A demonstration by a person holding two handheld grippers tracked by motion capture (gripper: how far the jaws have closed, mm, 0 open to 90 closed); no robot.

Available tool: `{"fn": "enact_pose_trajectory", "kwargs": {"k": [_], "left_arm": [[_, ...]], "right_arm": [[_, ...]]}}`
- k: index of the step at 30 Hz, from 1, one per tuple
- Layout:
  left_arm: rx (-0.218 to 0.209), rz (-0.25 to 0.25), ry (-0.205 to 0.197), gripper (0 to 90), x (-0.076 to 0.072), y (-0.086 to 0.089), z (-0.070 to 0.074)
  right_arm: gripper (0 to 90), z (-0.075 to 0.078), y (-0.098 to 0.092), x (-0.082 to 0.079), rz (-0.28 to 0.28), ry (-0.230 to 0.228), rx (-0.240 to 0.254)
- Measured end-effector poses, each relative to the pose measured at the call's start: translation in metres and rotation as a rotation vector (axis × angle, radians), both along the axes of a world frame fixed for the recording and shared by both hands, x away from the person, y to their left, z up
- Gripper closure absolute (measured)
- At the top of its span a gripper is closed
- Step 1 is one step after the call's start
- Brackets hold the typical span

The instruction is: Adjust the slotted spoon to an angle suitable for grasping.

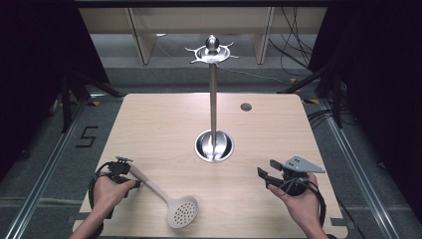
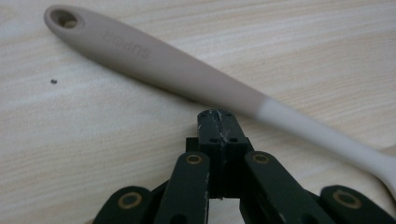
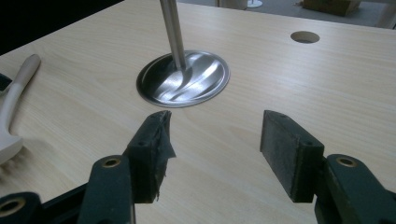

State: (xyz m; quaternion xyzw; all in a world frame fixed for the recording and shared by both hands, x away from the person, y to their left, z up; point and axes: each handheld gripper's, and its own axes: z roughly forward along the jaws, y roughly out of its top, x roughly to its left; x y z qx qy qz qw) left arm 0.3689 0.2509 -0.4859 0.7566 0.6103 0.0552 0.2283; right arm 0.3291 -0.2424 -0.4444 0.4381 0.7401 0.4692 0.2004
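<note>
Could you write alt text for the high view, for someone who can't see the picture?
A person's two hands each hold a gripper over a light wooden table; the left gripper sits by the handle of a beige slotted spoon lying on the table, the right gripper hovers open. A tall steel utensil stand rises from the table's middle.
</note>
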Motion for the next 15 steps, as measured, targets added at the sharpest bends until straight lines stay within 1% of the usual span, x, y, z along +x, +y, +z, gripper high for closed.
{"fn": "enact_pose_trajectory", "kwargs": {"k": [1, 2, 4, 5, 6, 7, 9, 10, 11, 12, 13, 14, 15], "left_arm": [[0.0, 0.0, 0.0, 89.4, 0.0, 0.0, 0.0], [0.002, 0.018, -0.009, 89.4, 0.004, -0.003, 0.0], [-0.001, 0.016, -0.011, 89.4, 0.005, -0.003, -0.001], [0.0, 0.018, -0.011, 89.4, 0.008, -0.005, -0.002], [0.005, 0.007, -0.005, 89.4, 0.01, -0.006, -0.002], [0.014, -0.007, -0.006, 89.3, 0.012, -0.006, -0.002], [0.017, -0.007, -0.003, 89.3, 0.013, -0.007, -0.002], [0.016, -0.003, -0.012, 89.3, 0.017, -0.01, -0.003], [0.016, -0.003, -0.012, 89.3, 0.017, -0.01, -0.003], [0.021, -0.015, -0.007, 89.3, 0.021, -0.013, -0.001], [0.021, -0.015, -0.007, 89.3, 0.021, -0.013, -0.001], [0.03, -0.012, -0.009, 89.2, 0.025, -0.016, -0.001], [0.035, -0.019, -0.009, 89.2, 0.027, -0.018, -0.001]], "right_arm": [[43.2, 0.0, 0.0, 0.0, 0.0, -0.003, -0.001], [43.1, 0.001, 0.0, -0.001, -0.002, 0.003, -0.003], [43.1, 0.001, -0.001, -0.001, -0.006, 0.007, -0.009], [43.1, 0.002, -0.001, -0.001, -0.008, 0.011, -0.008], [43.1, 0.002, -0.001, -0.002, -0.015, 0.019, -0.008], [43.0, 0.001, -0.002, -0.001, -0.006, -0.003, -0.022], [43.0, 0.001, -0.001, -0.001, -0.011, -0.005, -0.015], [43.0, 0.001, -0.001, -0.001, -0.009, -0.009, -0.015], [43.0, 0.002, -0.002, -0.001, -0.006, -0.005, -0.021], [42.9, 0.002, -0.002, -0.001, -0.006, -0.006, -0.022], [42.9, 0.002, 0.0, -0.001, -0.003, 0.014, -0.003], [42.9, 0.002, -0.001, -0.001, -0.008, 0.009, -0.011], [42.8, 0.002, -0.001, -0.002, -0.012, 0.014, -0.008]]}}
